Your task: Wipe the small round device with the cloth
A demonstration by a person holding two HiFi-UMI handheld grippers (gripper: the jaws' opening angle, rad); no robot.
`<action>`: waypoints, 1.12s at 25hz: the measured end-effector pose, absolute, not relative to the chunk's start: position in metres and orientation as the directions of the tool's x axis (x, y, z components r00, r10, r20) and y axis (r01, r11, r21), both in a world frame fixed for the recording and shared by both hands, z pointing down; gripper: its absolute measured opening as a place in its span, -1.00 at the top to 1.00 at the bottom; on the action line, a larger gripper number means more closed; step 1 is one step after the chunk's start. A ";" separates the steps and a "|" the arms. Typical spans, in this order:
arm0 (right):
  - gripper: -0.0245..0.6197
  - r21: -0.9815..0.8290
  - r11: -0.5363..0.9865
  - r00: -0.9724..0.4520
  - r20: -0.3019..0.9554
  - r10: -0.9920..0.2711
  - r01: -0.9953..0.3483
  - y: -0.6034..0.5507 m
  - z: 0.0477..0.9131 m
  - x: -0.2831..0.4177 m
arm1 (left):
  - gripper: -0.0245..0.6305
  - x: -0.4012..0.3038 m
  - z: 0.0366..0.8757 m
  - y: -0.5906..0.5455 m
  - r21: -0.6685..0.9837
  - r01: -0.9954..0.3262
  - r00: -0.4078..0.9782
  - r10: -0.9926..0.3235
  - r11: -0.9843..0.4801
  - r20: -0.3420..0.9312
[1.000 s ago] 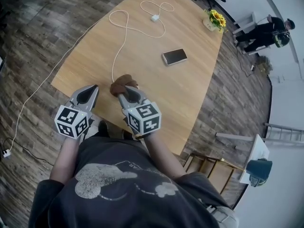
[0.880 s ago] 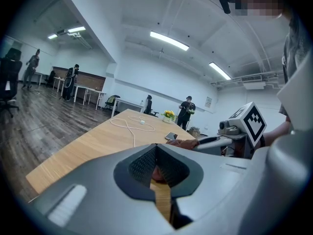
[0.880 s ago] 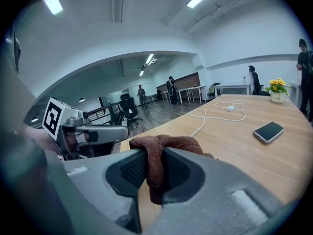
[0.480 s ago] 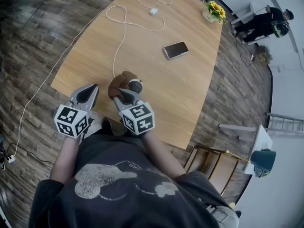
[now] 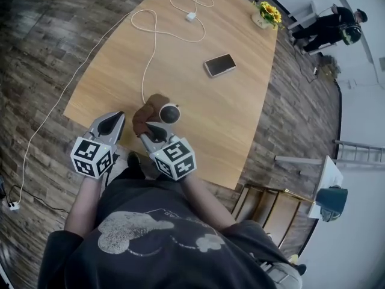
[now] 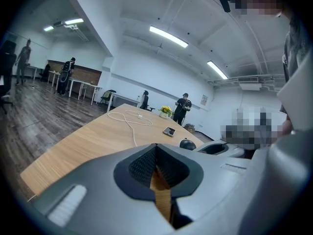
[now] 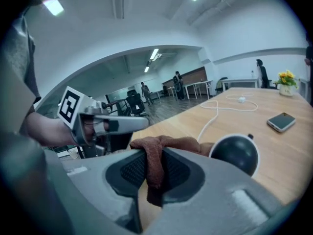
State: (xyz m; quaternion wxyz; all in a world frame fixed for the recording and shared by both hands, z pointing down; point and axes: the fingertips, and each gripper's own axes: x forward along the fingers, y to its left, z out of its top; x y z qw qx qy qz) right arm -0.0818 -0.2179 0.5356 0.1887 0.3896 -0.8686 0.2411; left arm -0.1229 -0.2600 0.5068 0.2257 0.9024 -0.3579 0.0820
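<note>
Head view, table: I saw both tools held over the near edge of a wooden table (image 5: 198, 122).
Head view, device: the small round device (image 5: 169, 113) sat on the wood near that edge, with the brown cloth (image 5: 144, 108) bunched against its left side.
Head view, right gripper (image 5: 150, 127): its tips were at the cloth, just short of the device.
Head view, left gripper (image 5: 113, 119): it hung beside the right one, clear of cloth and device.
Head view, far end: a phone (image 5: 219, 65), a white cable (image 5: 143, 80) and a pot of yellow flowers (image 5: 264, 15) lay well apart from the work.
Left gripper view, jaws: I read them as drawn together with nothing held; only a sliver of table showed between them.
Right gripper view, jaws: they were clamped on a fold of the cloth, which hung down between the pads. The device stood just to the right of it on the table.
</note>
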 end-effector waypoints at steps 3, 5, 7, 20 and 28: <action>0.75 -0.220 0.678 -0.692 0.441 -0.572 -0.701 -0.210 0.505 -0.096 | 0.87 -0.128 0.502 -0.262 0.336 -0.707 0.707 -0.638 -0.623 0.306; 0.75 -0.195 0.718 -0.722 0.405 -0.562 -0.668 -0.200 0.489 -0.097 | 0.87 -0.131 0.499 -0.259 0.328 -0.725 0.688 -0.660 -0.606 0.302; 0.75 -0.183 0.738 -0.740 0.374 -0.559 -0.649 -0.188 0.478 -0.090 | 0.87 -0.132 0.499 -0.251 0.317 -0.743 0.669 -0.676 -0.590 0.308; 0.75 -0.043 0.774 -0.743 0.317 -0.589 -0.632 -0.186 0.461 -0.024 | 0.87 -0.098 0.488 -0.212 0.287 -0.804 0.591 -0.747 -0.520 0.303; 0.75 -0.150 0.669 -0.644 0.485 -0.592 -0.728 -0.197 0.543 0.017 | 0.87 -0.080 0.486 -0.187 0.294 -0.821 0.566 -0.765 -0.490 0.307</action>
